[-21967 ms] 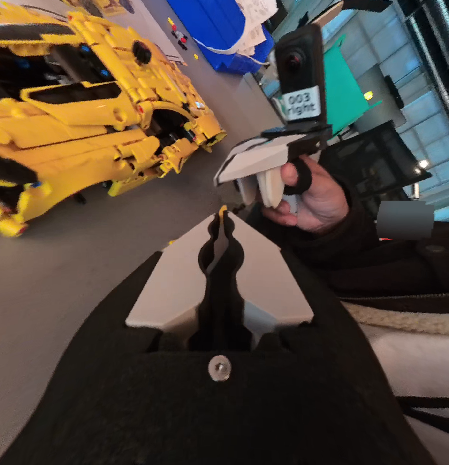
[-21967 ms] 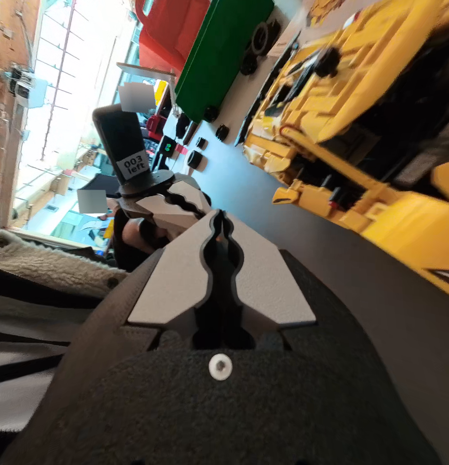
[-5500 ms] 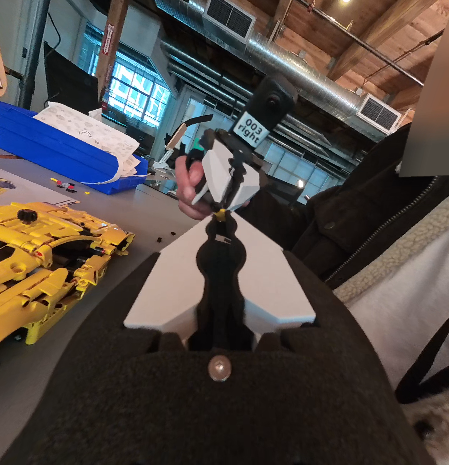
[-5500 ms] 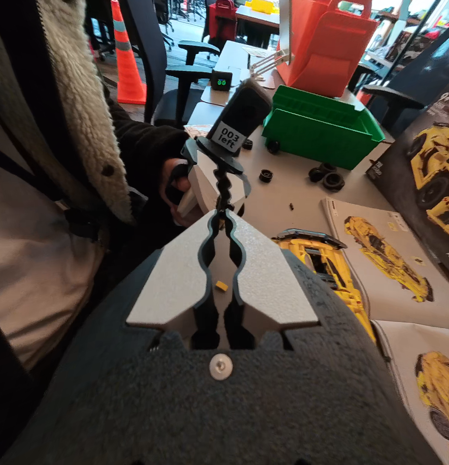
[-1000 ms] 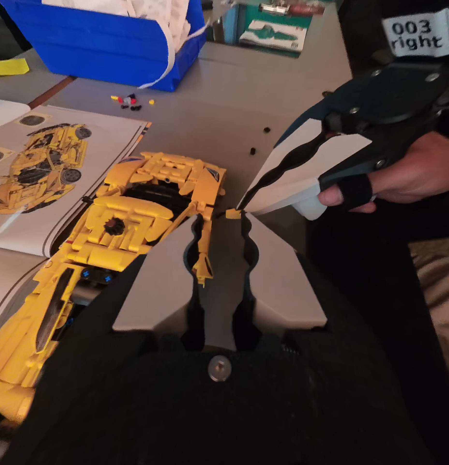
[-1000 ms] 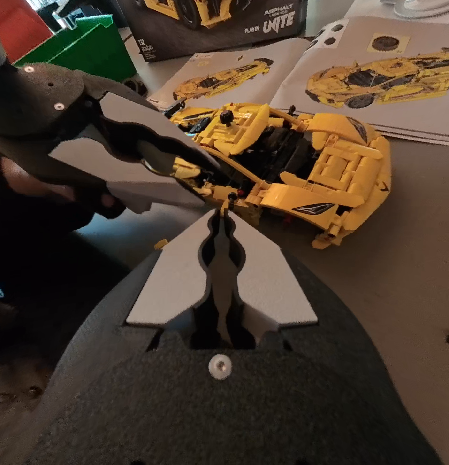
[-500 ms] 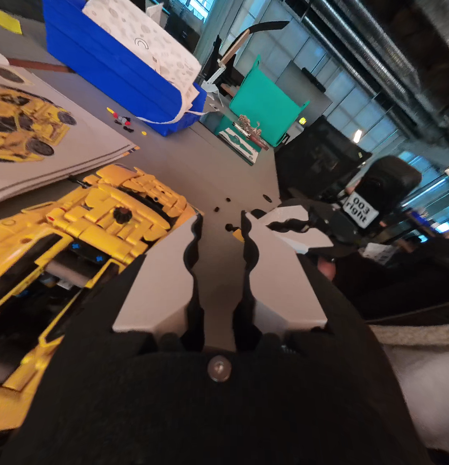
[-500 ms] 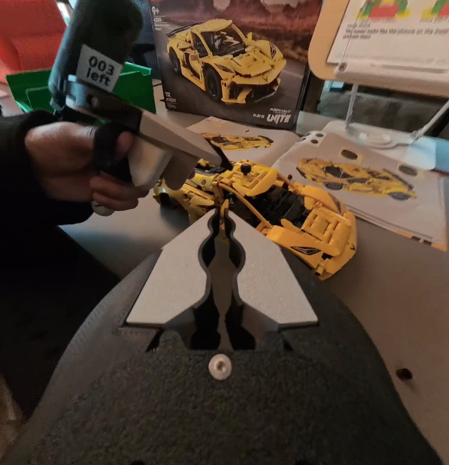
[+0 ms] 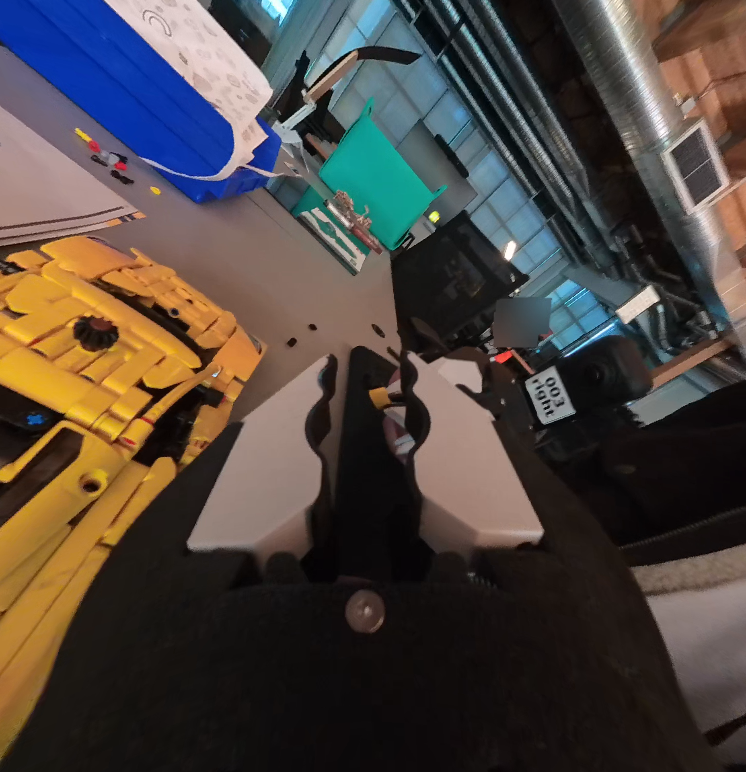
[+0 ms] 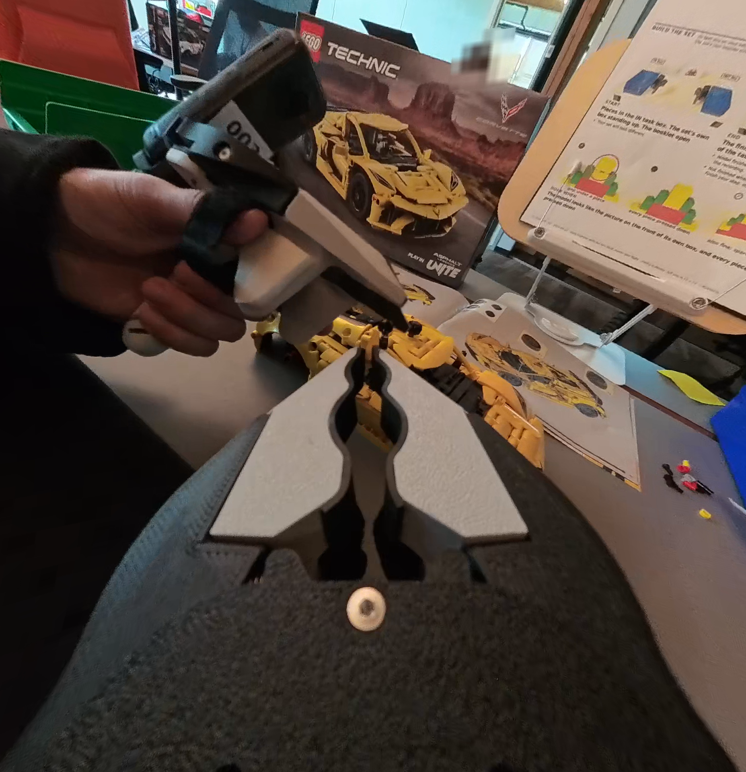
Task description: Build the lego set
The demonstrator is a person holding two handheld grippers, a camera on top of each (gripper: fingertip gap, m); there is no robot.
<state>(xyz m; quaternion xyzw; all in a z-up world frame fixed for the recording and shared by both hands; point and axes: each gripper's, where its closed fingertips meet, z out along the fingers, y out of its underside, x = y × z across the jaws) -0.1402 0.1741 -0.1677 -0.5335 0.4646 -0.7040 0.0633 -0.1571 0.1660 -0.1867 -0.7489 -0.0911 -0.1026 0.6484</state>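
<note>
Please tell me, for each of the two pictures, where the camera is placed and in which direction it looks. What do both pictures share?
Left wrist view: it sits on the left tongs, tilted, looking along the grey table toward the blue bin; the open fingers frame a small yellow piece at the right tongs' tip.
Right wrist view: it sits on the right tongs, facing the set's box and instruction stand; the person's hand holds the left tongs above the car.
Shared: the yellow lego car, the booklet and the blue bin.
</note>
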